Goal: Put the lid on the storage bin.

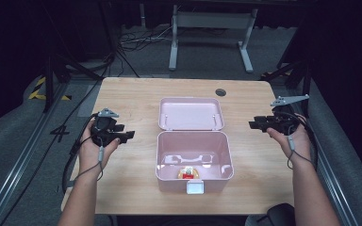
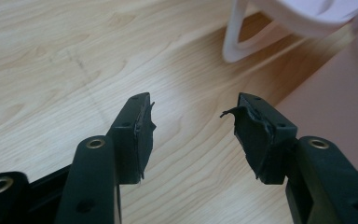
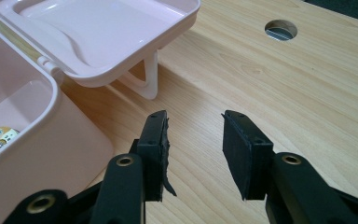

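Nearest the table edge, a small red-and-yellow labelled item is seen inside the open pink box, print unreadable. Left gripper and right gripper are held apart-jawed, empty, flanking the box. Beyond, the lid lies back.

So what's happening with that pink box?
A person holds a gripper in each hand at a wooden table. The pink box sits open in the middle, its lid flipped back. A small red and yellow thing lies inside. The left gripper and the right gripper are both open, one on each side of the box, holding nothing and touching nothing.
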The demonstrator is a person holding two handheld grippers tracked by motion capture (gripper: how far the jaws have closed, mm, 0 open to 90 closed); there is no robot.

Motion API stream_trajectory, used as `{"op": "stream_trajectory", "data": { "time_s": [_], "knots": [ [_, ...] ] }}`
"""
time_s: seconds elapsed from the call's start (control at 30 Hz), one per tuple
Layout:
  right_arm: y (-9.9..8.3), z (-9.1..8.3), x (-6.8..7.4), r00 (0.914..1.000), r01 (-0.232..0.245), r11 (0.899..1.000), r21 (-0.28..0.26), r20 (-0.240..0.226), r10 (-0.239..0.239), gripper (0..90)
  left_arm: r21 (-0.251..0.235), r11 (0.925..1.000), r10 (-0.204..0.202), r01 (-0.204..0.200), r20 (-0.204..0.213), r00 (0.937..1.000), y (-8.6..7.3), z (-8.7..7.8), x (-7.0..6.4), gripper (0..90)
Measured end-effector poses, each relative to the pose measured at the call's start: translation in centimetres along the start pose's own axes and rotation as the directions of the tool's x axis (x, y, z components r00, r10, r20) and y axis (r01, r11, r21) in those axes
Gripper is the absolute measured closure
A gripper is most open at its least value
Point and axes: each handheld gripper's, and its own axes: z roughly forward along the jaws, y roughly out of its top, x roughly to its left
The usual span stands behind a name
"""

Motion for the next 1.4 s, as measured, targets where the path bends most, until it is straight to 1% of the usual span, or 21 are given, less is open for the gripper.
{"op": "stream_trajectory", "data": {
  "time_s": [0.07, 0.1, 0.17, 0.23, 0.33, 0.4, 0.43, 0.47, 0.53, 0.67, 0.77, 0.87, 0.9, 0.93, 1.03, 1.1, 1.13, 1.2, 1.27, 1.33, 1.4],
  "knots": [
    [-0.2, -0.1, -0.1, 1.0000, -0.001, 1.000, -0.003, 0.002, 0.001, 60.3, -0.014, 0.9999, -0.006, 0.007, 0.030, 0.9995, 0.3, -0.2, 0.2, 48.1],
    [-0.2, -0.1, -0.1, 1.0000, -0.001, 1.000, -0.004, 0.003, 0.001, 59.9, -0.018, 0.9997, -0.018, 0.019, 0.036, 0.9992, 0.5, -0.3, 0.2, 48.0],
    [-0.4, -0.3, -0.1, 1.0000, -0.004, 1.000, -0.004, 0.006, 0.004, 58.8, -0.025, 0.9995, -0.019, 0.020, 0.039, 0.9991, 0.9, -0.6, 0.3, 46.6],
    [-0.5, -0.5, -0.1, 0.9999, -0.006, 1.000, -0.010, 0.013, 0.006, 57.9, -0.027, 0.9996, -0.010, 0.011, 0.040, 0.9992, 1.3, -0.8, 0.2, 45.4],
    [-0.6, -0.7, 0.1, 0.9999, -0.004, 1.000, -0.017, 0.011, 0.004, 57.3, -0.053, 0.9983, 0.027, -0.024, 0.046, 0.9986, 2.1, -1.0, -0.4, 44.1],
    [-0.6, -0.7, 0.2, 0.9999, -0.004, 1.000, -0.015, 0.012, 0.004, 56.9, -0.100, 0.9936, 0.056, -0.053, 0.026, 0.9981, 2.4, -0.9, -0.6, 43.5],
    [-0.7, -0.7, 0.2, 0.9999, -0.005, 1.000, -0.015, 0.012, 0.005, 56.7, -0.148, 0.9863, 0.076, -0.073, 0.015, 0.9970, 2.7, -0.8, -0.8, 43.4],
    [-0.7, -0.7, 0.3, 0.9999, -0.007, 1.000, -0.014, 0.013, 0.007, 56.6, -0.160, 0.9837, 0.087, -0.083, 0.018, 0.9961, 3.0, -0.7, -0.8, 43.8],
    [-0.7, -0.6, 0.3, 0.9999, -0.005, 1.000, -0.013, 0.012, 0.006, 56.6, -0.156, 0.9843, 0.087, -0.083, 0.021, 0.9959, 3.5, -0.6, -0.7, 44.9],
    [-0.8, -0.4, 0.6, 0.9999, 0.003, 1.000, 0.000, 0.014, -0.003, 56.5, -0.142, 0.9874, 0.071, -0.069, 0.005, 0.9975, 5.6, 0.1, -0.7, 42.9],
    [-1.0, -0.3, 0.6, 0.9999, 0.002, 1.000, 0.004, 0.014, -0.002, 56.5, -0.144, 0.9889, 0.046, -0.038, 0.051, 0.9977, 7.2, 0.9, -0.7, 40.4],
    [-1.3, -0.4, 0.7, 0.9999, -0.002, 1.000, 0.008, 0.011, 0.002, 56.5, -0.127, 0.9905, 0.060, -0.053, 0.055, 0.9967, 8.5, 1.8, -0.6, 34.5],
    [-1.3, -0.5, 0.8, 0.9999, -0.004, 1.000, 0.008, 0.011, 0.004, 56.5, -0.127, 0.9905, 0.060, -0.053, 0.055, 0.9967, 8.5, 1.8, -0.6, 34.0],
    [-1.3, -0.5, 0.8, 0.9999, -0.004, 1.000, 0.008, 0.011, 0.004, 56.5, -0.129, 0.9905, 0.056, -0.048, 0.054, 0.9970, 8.9, 2.1, -0.6, 34.0],
    [-1.5, -0.6, 0.9, 0.9999, -0.003, 1.000, 0.010, 0.015, 0.002, 56.5, -0.114, 0.9931, 0.038, -0.027, 0.093, 0.9950, 10.2, 3.6, -0.4, 32.9],
    [-1.6, -0.5, 1.0, 0.9998, -0.002, 1.000, 0.011, 0.018, 0.002, 56.5, -0.094, 0.9952, 0.037, -0.028, 0.095, 0.9948, 11.1, 4.5, -0.2, 32.9],
    [-1.6, -0.5, 1.0, 0.9998, -0.003, 1.000, 0.017, 0.020, 0.003, 56.5, -0.094, 0.9952, 0.037, -0.028, 0.095, 0.9948, 11.1, 4.5, -0.2, 32.8],
    [-1.8, -0.4, 1.1, 0.9998, -0.001, 1.000, 0.021, 0.021, 0.000, 56.5, -0.083, 0.9956, 0.052, -0.044, 0.098, 0.9938, 11.8, 5.6, -0.1, 33.4],
    [-1.8, -0.4, 1.2, 0.9998, 0.002, 1.000, 0.026, 0.021, -0.003, 56.3, -0.091, 0.9944, 0.064, -0.055, 0.099, 0.9930, 12.1, 6.3, 0.0, 34.8],
    [-1.9, -0.4, 1.2, 0.9998, 0.003, 1.000, 0.027, 0.021, -0.003, 56.1, -0.092, 0.9941, 0.065, -0.056, 0.094, 0.9934, 12.2, 6.8, 0.0, 36.1],
    [-1.9, -0.4, 1.3, 0.9997, 0.002, 1.000, 0.028, 0.022, -0.003, 55.8, -0.084, 0.9950, 0.063, -0.054, 0.105, 0.9925, 12.3, 7.6, 0.2, 36.4]
  ]
}}
